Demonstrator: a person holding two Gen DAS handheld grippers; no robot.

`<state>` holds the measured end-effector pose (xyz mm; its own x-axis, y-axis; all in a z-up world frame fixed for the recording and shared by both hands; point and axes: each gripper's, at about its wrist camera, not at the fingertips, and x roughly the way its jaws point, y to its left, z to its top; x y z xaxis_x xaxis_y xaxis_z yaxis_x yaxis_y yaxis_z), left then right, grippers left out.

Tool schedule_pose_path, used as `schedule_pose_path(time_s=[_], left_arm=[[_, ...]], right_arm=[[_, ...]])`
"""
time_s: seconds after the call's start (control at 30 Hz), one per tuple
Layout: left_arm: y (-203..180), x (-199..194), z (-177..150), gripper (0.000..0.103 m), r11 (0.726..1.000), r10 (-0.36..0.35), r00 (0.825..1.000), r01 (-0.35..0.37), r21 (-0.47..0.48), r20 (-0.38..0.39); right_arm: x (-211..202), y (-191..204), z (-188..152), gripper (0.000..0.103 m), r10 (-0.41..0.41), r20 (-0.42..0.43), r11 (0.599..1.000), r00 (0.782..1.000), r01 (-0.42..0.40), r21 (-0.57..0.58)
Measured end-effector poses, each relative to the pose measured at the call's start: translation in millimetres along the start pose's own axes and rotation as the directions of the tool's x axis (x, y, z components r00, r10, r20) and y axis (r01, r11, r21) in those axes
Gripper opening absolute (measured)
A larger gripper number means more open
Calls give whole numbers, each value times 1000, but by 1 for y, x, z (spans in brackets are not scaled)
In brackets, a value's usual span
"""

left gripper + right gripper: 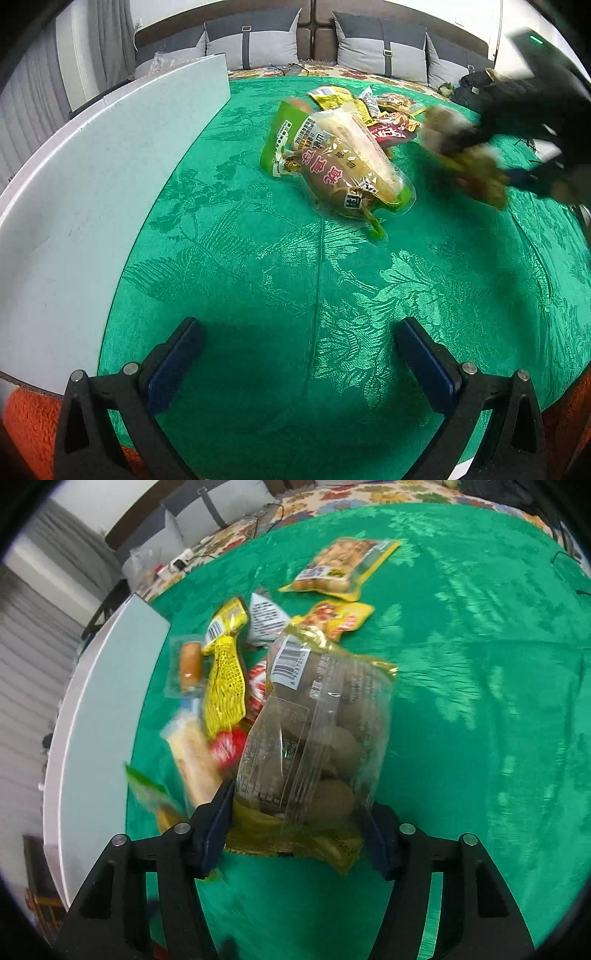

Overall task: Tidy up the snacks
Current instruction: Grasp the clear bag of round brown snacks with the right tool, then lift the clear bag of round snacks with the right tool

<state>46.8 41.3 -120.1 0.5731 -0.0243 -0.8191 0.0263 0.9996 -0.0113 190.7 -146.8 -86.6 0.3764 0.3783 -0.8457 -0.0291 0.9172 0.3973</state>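
My right gripper [299, 830] is shut on a clear, yellow-edged bag of brown round snacks [314, 738], with a blue pad pressing on each side of its lower end. In the left wrist view the same bag [469, 162] appears blurred at the right, held by the right gripper [517, 175]. Beside the bag lies a pile of snacks: a yellow packet [225, 686], a wrapped sausage [190, 664] and a white packet [266, 618]. A large green and clear packet [340, 162] fronts that pile. My left gripper [299, 354] stands open over bare green cloth [258, 277].
A white panel [92, 184] runs along the left edge of the cloth. A yellow bag of nuts [343, 568] lies alone farther back, and a yellow-red packet [336, 618] lies nearer the pile. Grey cushions [251, 40] line the back. Orange fabric [29, 417] shows at the near edge.
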Motion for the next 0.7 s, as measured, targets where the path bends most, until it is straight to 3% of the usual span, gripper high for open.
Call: schedule_pose_path(time_s=[0.2,0.37,0.43,0.6,0.7], left_arm=[[-1,-2,1,103,1000,6,1000,-6,-8,9],[-2,-2,0,103,1000,16,1000,-15,-18,26],[-2,-1,-1,103,1000,17,999,-16,-17,32],[-3,-2,-4,103,1000,18,999,-17,-16,48],[-3,-3,-5,103,1000,20,998,-19,-18,56]], right_arm=[[-34,-47,-40,66,-128,17,983,992,129,-133],[-46,-83,-65,76,-80,115,985,990,96,-142],[-36,-84,-67,81,-73,152,986,986,95,-141],[-32,-73,-83,81,-118,266,961,957,177,-212],[-28,-68,-85,81,-156,282,942,947,229,-246]])
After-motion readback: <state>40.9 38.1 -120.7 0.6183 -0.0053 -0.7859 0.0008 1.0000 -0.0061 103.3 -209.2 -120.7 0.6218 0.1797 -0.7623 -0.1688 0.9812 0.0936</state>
